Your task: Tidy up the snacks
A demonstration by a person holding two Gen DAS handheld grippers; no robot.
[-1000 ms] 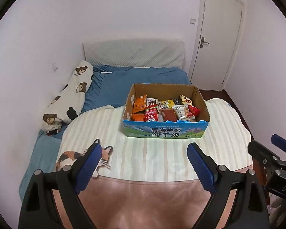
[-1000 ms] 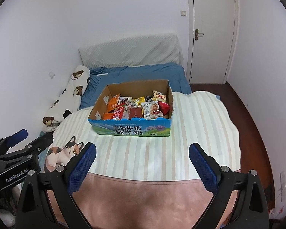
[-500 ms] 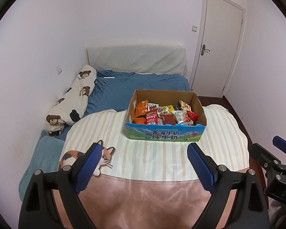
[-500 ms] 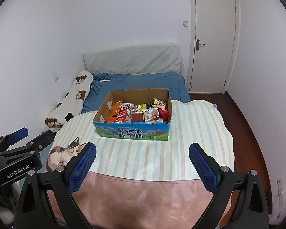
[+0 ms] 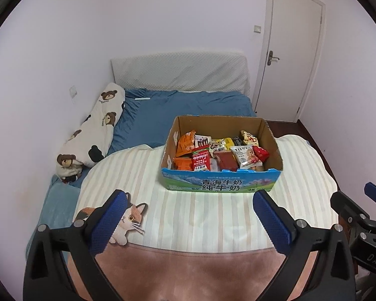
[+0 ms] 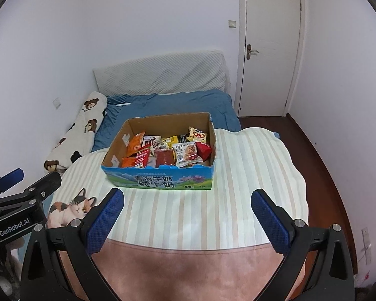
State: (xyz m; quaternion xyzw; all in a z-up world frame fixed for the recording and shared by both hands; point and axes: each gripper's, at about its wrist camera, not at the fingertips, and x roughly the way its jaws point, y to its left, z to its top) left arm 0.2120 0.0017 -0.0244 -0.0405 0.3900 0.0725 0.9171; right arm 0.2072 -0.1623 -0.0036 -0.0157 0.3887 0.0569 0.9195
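Hovering over the near, pinkish end of the bed blanket (image 5: 188, 268), the left tool (image 5: 189, 215) is released, blue pads spread wide with nothing between them. Right tool (image 6: 186, 214): same state, released and empty, alongside the left one at a similar height.

Cardboard box (image 5: 221, 186) sits on the striped blanket straight ahead of both tools, well apart from the fingertips; slightly right of centre for the left tool, slightly left of centre for the right tool (image 6: 160, 178). Printed blue-green front panel faces the tools.

Snacks (image 5: 218, 154) lie loosely piled inside the box: orange packets on the left side, red packet and a white cookie pack toward the right.

Cat print (image 5: 127, 219) on the blanket lies just beyond the left tool's left finger. Bear-print bolster (image 5: 95, 130) far left, against the wall. Door (image 6: 268, 47) far right, shut.
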